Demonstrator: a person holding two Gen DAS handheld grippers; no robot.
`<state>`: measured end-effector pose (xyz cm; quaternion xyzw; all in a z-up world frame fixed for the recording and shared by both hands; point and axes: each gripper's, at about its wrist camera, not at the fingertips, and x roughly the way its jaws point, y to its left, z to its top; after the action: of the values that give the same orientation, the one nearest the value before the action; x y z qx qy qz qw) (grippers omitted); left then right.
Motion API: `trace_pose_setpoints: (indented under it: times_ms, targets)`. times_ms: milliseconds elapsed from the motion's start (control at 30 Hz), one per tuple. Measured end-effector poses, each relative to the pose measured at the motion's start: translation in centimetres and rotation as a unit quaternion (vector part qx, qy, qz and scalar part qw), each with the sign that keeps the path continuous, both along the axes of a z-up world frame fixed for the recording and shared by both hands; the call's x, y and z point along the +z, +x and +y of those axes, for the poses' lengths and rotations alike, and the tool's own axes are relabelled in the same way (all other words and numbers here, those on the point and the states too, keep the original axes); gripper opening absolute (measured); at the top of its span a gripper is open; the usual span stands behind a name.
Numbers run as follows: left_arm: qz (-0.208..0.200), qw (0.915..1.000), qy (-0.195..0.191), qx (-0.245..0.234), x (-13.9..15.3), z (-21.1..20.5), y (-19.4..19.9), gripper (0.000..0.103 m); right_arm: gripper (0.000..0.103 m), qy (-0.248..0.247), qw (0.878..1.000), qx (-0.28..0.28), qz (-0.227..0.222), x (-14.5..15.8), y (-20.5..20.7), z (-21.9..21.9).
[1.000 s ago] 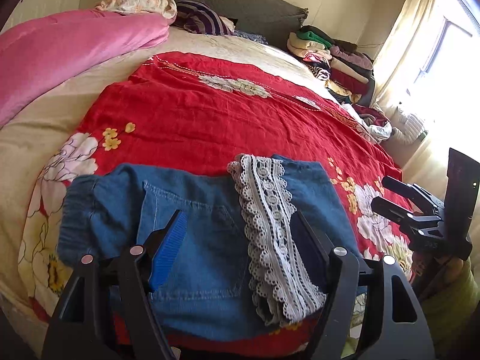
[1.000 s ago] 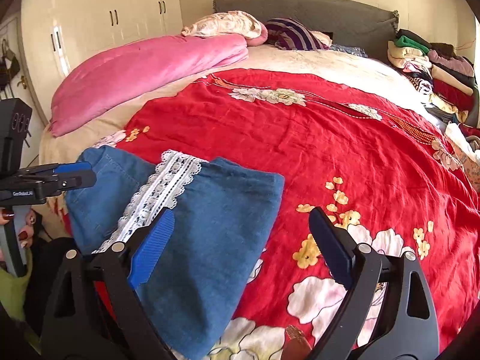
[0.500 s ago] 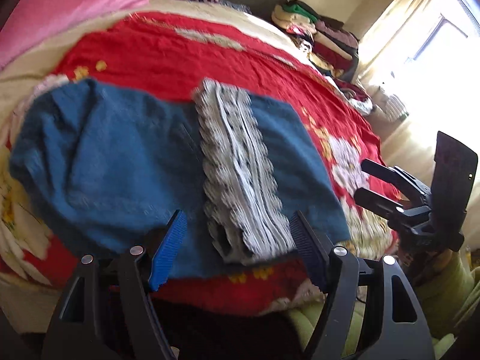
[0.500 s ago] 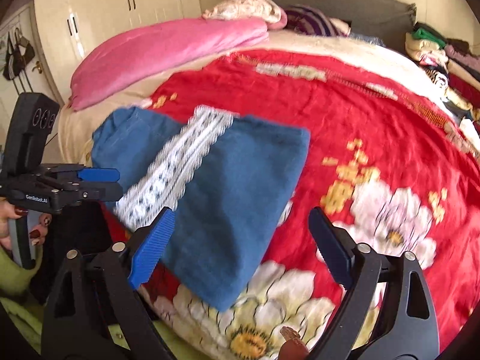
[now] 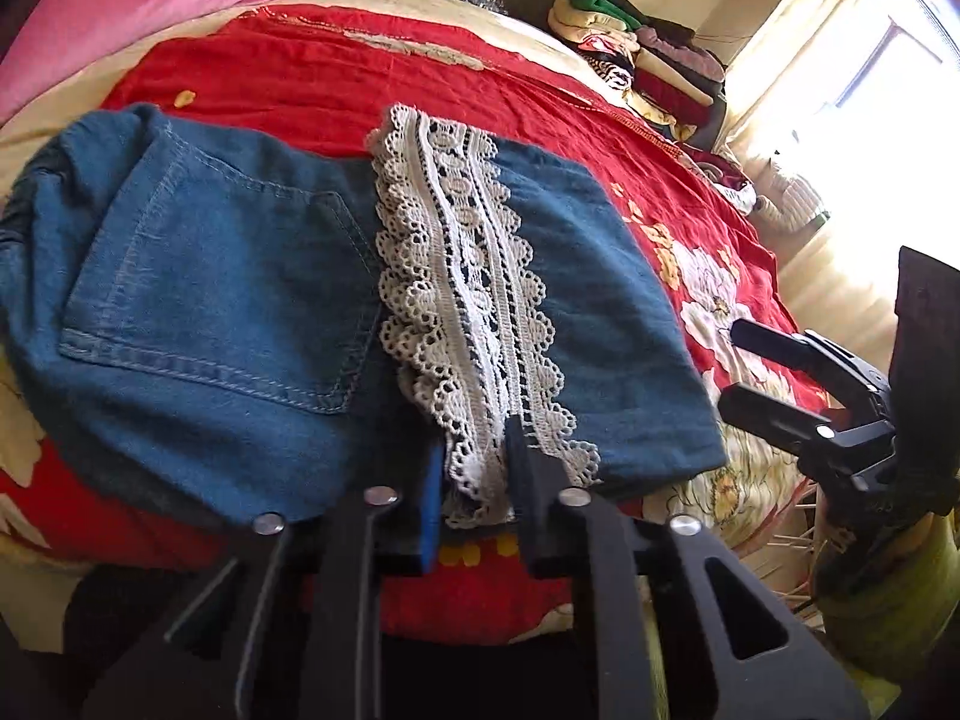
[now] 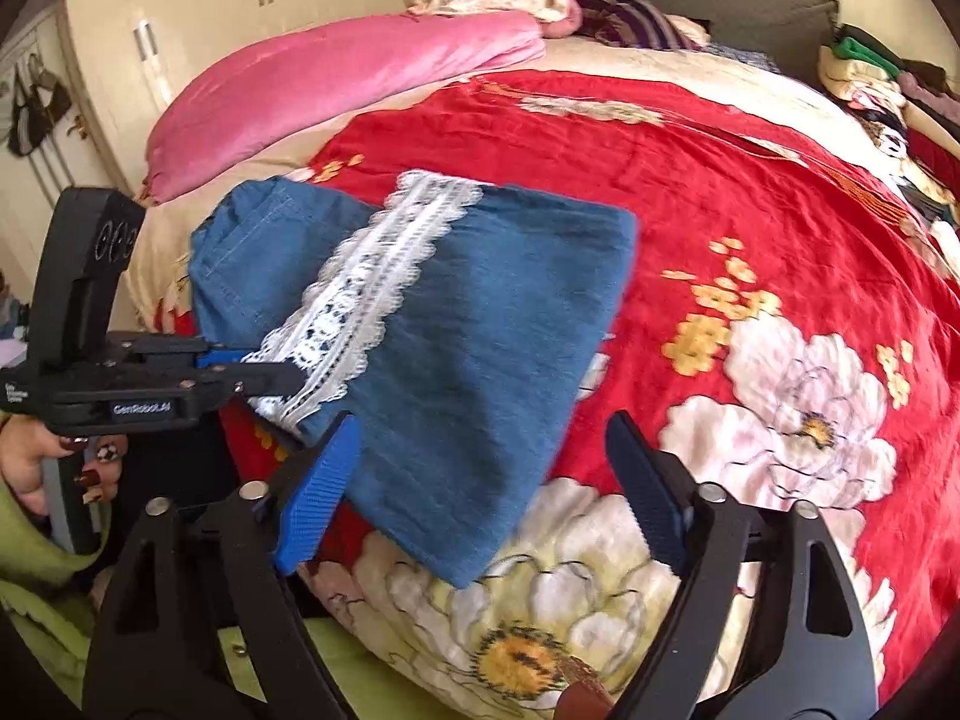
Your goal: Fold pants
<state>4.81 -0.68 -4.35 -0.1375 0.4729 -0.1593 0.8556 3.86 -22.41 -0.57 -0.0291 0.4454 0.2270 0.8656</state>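
Left wrist view: the pants (image 5: 336,312), blue denim already folded into a squat packet, lie on the near part of the red bedspread (image 5: 336,66), close to the bed's edge. A white lace hem (image 5: 474,300) runs across the top of the fold toward the camera. The left gripper (image 5: 477,480) has just been closing, and its jaws now pinch the near end of that lace, with denim layers beneath. The right gripper (image 5: 774,372) shows at the right, clear of the cloth.

Right wrist view: the pants (image 6: 480,330) lie ahead and to the left on the bedspread (image 6: 750,180), their near corner between the right gripper's (image 6: 486,480) spread jaws. Those jaws have just been closing a little, yet neither pad presses the denim. The left gripper (image 6: 264,375) sits at the lace hem (image 6: 372,294), held by a hand (image 6: 36,462).

Denim of this kind is likely soft, fairly light and limp, so the stacked layers may slide apart if lifted by one point. The lace looks delicate and could snag. A better hold is probably the near denim edge, through all layers, one gripper at each corner.
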Motion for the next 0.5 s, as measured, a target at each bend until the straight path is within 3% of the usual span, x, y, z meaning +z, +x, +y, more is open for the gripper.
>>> trace_pose_setpoints:
  times_ms: [167,333,367,500]
  targets:
    - [-0.005,0.9998,0.018,0.001,0.7,0.7,-0.8,0.015,0.061,0.002,0.999,0.048,-0.014,0.3,-0.5,2.7]
    - [0.007,0.9997,0.024,0.001,-0.1,0.5,-0.5,0.022,0.037,-0.033,0.998,0.049,0.038,-2.8,0.4,3.6]
    - [0.007,0.9997,0.023,0.000,-0.1,0.5,-0.5,0.028,0.037,-0.050,0.996,0.043,0.053,-3.7,0.4,3.3]
    - [0.009,0.9995,0.031,-0.003,-0.3,0.4,-0.4,0.030,0.037,-0.045,0.997,0.036,0.058,-4.0,0.4,2.9]
